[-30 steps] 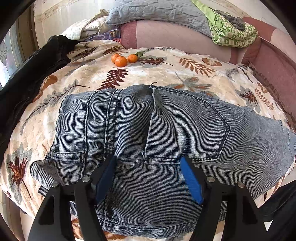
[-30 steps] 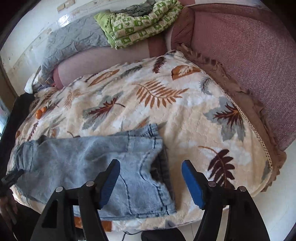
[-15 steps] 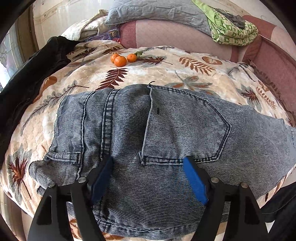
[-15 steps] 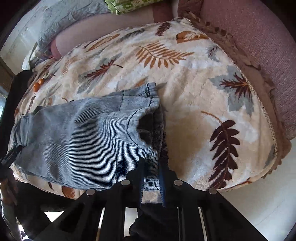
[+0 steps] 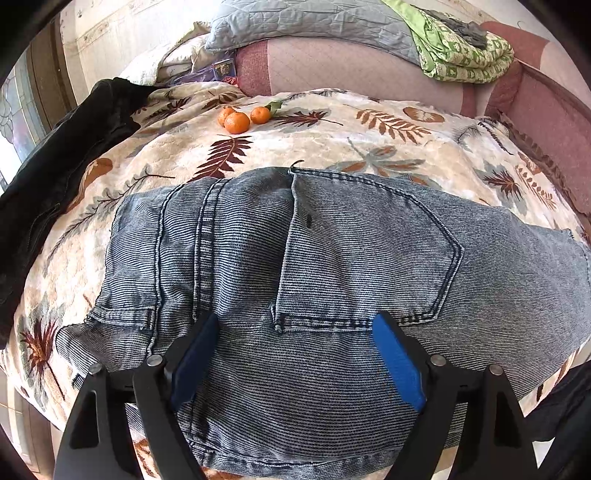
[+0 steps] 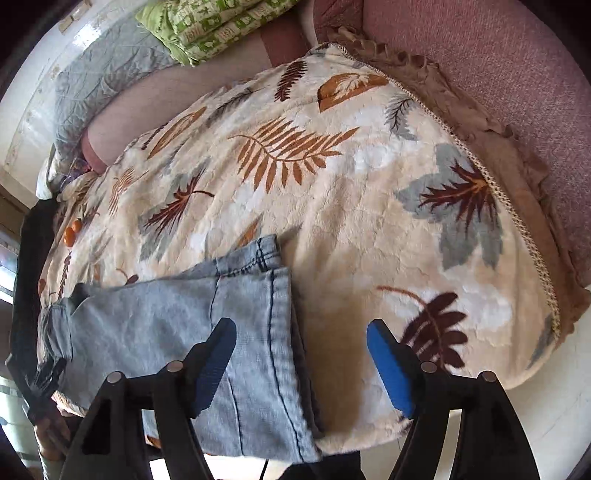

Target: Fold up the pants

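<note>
Blue denim pants (image 5: pixel 332 266) lie flat across the leaf-print blanket (image 5: pixel 369 147), seat and back pocket up. My left gripper (image 5: pixel 295 354) is open and empty, just above the waist end near the pocket's edge. In the right wrist view the pants' leg end (image 6: pixel 236 332) lies smooth at the blanket's near edge, hems stacked. My right gripper (image 6: pixel 301 363) is open and empty over the hem, its left finger above the denim and its right finger above bare blanket.
Three tangerines (image 5: pixel 240 118) sit on the far side of the blanket. A black jacket (image 5: pixel 55 177) lies on the left. A grey pillow (image 5: pixel 314 22) and a folded green quilt (image 5: pixel 465 55) rest on the pink sofa back (image 6: pixel 498 74).
My right gripper was shut on the leg hem half a second ago; it has now opened and let go, and the hem lies flatter. My left gripper has barely moved.
</note>
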`<move>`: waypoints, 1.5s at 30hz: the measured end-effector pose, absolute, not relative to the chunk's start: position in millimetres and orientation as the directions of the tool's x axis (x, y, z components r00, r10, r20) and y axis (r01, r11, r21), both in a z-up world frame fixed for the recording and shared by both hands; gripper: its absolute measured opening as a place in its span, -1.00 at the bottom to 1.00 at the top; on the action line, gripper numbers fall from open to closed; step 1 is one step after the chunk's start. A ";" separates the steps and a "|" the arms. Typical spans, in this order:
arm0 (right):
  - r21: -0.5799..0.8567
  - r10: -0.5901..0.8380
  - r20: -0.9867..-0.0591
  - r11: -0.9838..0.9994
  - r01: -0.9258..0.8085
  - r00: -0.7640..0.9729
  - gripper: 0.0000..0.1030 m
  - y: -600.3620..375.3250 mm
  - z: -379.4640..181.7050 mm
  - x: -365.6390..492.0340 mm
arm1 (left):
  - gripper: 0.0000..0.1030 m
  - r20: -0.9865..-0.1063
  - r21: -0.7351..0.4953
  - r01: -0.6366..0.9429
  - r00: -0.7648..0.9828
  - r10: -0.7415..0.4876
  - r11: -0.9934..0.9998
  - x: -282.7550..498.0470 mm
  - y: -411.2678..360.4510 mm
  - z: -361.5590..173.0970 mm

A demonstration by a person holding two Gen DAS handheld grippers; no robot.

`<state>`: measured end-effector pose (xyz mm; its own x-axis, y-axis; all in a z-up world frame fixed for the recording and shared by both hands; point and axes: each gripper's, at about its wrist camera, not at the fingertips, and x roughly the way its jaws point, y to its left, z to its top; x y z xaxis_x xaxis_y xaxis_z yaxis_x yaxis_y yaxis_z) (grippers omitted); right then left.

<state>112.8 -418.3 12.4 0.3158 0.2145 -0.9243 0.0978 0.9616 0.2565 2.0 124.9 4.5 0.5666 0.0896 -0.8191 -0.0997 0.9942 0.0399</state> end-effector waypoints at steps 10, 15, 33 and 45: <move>-0.047 0.006 -0.838 0.995 -0.083 0.546 -0.73 -354.8 50.7 117.5 | 0.68 -0.810 0.081 -0.074 0.576 0.109 0.994 0.5 120.5 1.8; -0.047 0.003 -0.889 0.994 -0.100 0.457 -0.56 -356.3 -7.3 131.6 | 0.69 -0.811 0.077 -0.080 0.575 0.109 0.994 0.8 120.7 2.3; 0.081 0.206 -0.886 0.951 -0.297 0.416 0.46 -265.7 75.2 88.8 | 0.70 -0.835 0.125 -0.073 0.531 0.144 0.989 4.7 118.3 0.8; 0.150 0.311 -0.937 0.770 -0.621 0.160 -0.08 -16.6 12.3 165.4 | 0.70 -0.821 0.033 -0.021 0.570 0.039 0.999 -16.8 131.1 5.2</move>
